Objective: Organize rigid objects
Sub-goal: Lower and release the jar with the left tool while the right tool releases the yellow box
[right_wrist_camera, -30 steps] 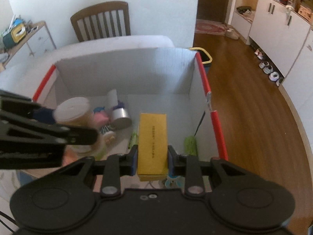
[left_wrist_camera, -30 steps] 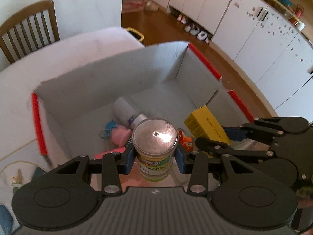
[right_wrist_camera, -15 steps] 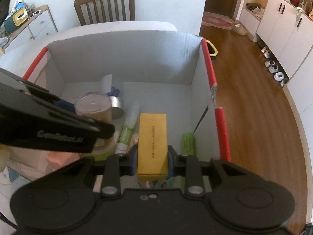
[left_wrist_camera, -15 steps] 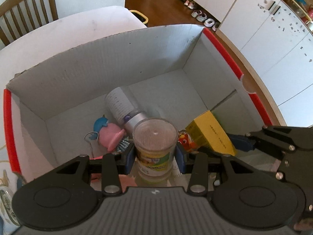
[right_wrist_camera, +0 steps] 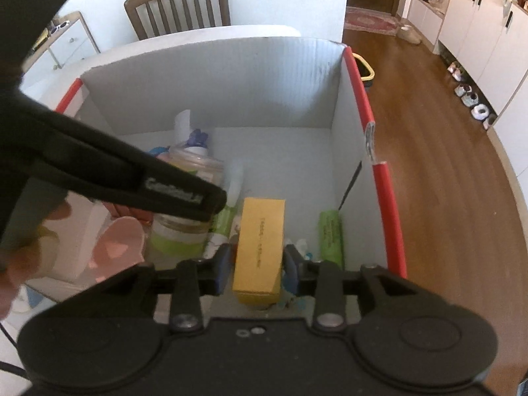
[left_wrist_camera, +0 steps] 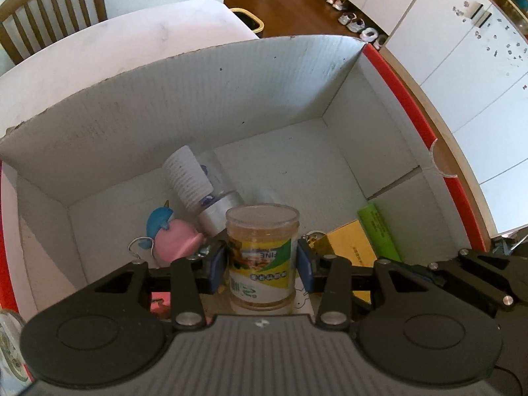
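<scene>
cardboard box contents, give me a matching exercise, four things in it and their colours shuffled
Things:
1 jar
2 carton
3 toy
4 cylinder

Colours:
a yellow
b green
c clear, with a yellow and green label
d pink and blue

Pairs: 1-c, 2-a, 3-d, 4-b

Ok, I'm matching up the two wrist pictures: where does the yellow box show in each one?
Left wrist: the yellow box is at lower right, inside the cardboard carton.
Right wrist: the yellow box is at lower centre, seen lengthwise.
Shared landmark: the green cylinder lies just to its right in both views.
</scene>
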The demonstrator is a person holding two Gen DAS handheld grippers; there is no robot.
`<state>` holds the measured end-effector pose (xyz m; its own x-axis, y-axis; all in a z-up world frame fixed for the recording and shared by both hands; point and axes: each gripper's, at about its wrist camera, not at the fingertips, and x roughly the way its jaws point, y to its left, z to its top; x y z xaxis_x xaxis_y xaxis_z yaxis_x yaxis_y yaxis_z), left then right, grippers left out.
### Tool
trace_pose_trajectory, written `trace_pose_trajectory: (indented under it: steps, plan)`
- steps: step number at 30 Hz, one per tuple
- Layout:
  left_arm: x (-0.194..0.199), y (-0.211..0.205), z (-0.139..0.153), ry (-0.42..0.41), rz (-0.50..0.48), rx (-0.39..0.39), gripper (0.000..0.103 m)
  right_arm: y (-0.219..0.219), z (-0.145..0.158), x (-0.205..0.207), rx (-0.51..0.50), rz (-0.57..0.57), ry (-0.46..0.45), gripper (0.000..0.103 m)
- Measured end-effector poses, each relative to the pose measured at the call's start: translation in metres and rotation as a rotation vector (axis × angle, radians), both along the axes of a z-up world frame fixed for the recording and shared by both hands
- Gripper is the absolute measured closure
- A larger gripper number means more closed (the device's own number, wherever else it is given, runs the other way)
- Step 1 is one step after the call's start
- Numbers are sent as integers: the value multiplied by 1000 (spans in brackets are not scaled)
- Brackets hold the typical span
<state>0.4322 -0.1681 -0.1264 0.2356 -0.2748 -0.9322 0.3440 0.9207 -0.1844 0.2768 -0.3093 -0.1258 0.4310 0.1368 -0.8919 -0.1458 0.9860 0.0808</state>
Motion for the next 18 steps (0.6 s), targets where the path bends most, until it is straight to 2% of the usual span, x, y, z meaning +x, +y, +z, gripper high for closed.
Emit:
trace_pose_trajectory:
  steps: [2, 5, 6, 18]
  plan:
    - [-1, 0, 2, -4, 5, -2, 58, -2, 1, -2, 14, -4, -1, 65]
    - [-4, 2, 9, -36, 18, -14, 42, -4, 5, -6, 36, -6, -11, 63]
    - [-6, 4, 12, -46, 22, -24, 40, -5, 7, -8, 41, -6, -17, 63]
    - [-41, 43, 56, -160, 77, -98, 40, -13, 37, -29, 95, -24, -88, 57]
